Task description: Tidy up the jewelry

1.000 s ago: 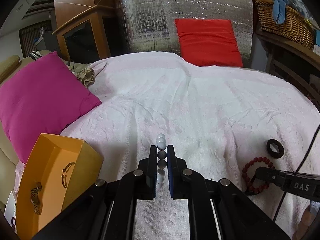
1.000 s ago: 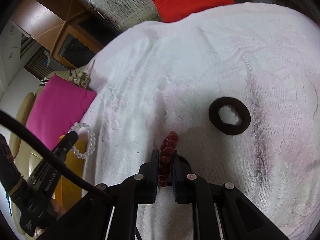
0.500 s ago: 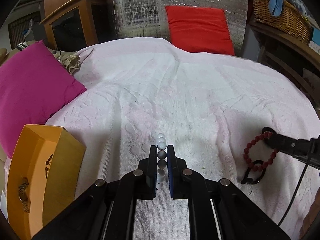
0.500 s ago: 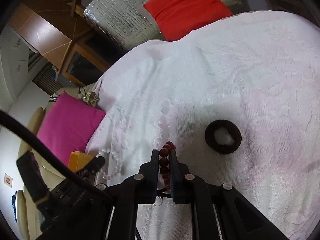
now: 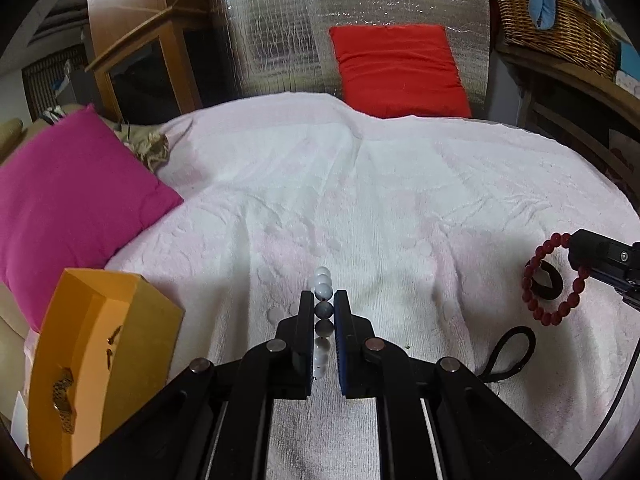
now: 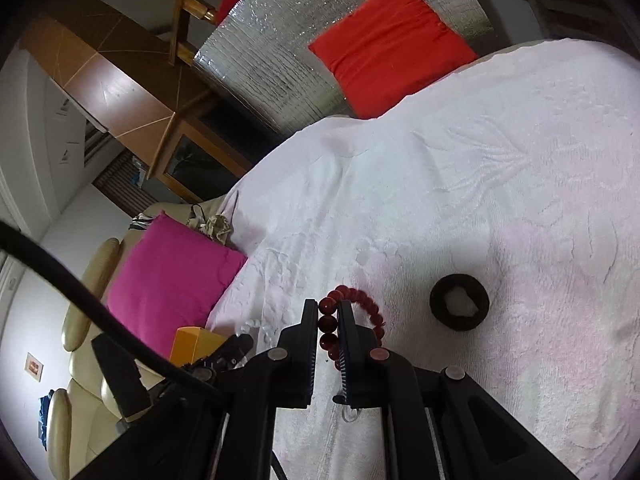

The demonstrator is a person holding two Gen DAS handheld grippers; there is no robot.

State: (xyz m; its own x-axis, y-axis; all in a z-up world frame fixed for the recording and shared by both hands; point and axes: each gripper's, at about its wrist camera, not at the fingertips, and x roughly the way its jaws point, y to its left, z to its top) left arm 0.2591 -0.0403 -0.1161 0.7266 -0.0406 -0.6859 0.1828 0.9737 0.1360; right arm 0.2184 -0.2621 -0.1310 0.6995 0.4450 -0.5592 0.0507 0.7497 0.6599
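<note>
A pale pink bedspread (image 5: 400,200) covered the bed you worked over, with a magenta cushion (image 5: 68,192) at its left edge and a red cushion (image 5: 396,70) propped against the silver foil panel (image 5: 320,12) at the far end. An orange box (image 5: 120,340) stood tilted just below the magenta cushion, with a metal link bracelet (image 5: 63,400) lying inside it. Your left gripper (image 5: 323,312) was clamped on a white bead bracelet (image 5: 323,284), the beads lined up between its jaws above the spread. Your right gripper (image 6: 328,320) was clamped on a red bead bracelet (image 6: 362,304), lifted clear of the cloth, its loop hanging free. A dark hair tie (image 6: 459,307) lay flat on the spread just right of that gripper.
</note>
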